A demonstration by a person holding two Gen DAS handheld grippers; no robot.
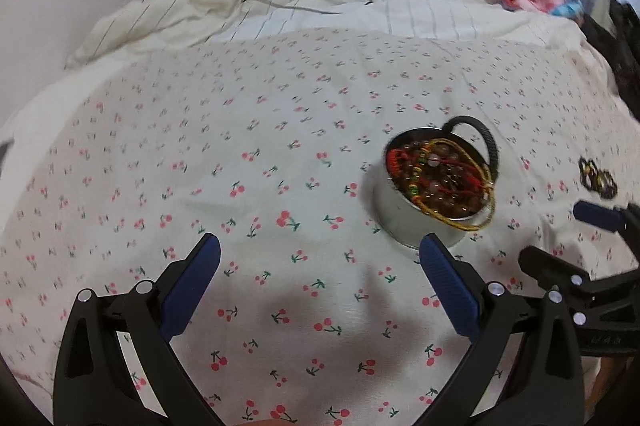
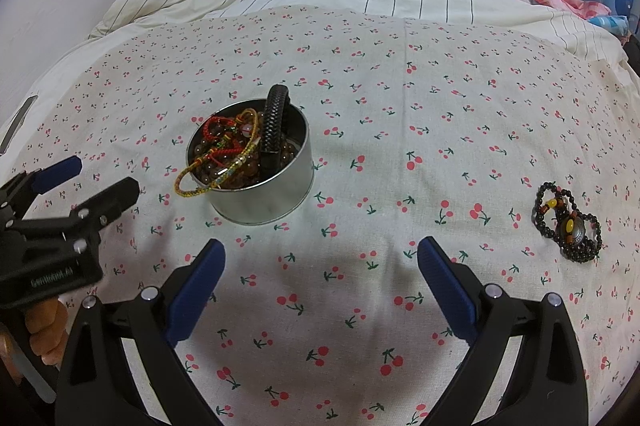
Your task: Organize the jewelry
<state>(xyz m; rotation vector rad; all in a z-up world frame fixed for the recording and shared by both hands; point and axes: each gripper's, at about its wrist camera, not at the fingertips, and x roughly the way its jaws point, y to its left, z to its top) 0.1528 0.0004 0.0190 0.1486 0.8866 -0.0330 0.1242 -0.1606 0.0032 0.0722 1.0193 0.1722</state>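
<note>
Looking along the left gripper (image 1: 320, 250), its two blue fingers (image 1: 448, 286) stand far apart with nothing between them. Under them lies a white cloth with little red cherries (image 1: 240, 146). A round silver tin (image 1: 404, 222) sits on the cloth, just ahead of the finger on the right side. The tin is full of jewelry: brown beads, red cord and a yellow braided string (image 1: 476, 218) that hangs over the rim. A black braided bracelet (image 1: 486, 138) sticks up at the far edge of the tin. The right gripper (image 1: 560, 234) shows at the right edge, and a dark beaded bracelet (image 1: 598, 178) lies on the cloth beyond it.

Looking along the right gripper (image 2: 320, 250), its fingers (image 2: 444, 282) also stand wide apart and hold nothing. The tin (image 2: 264, 194) is ahead and a bit left. The beaded bracelet (image 2: 568, 226) lies alone on the cloth, far right, well apart from the tin. The left gripper (image 2: 92, 178) comes in from the left, open too, with a hand (image 2: 46, 330) under it.
</note>
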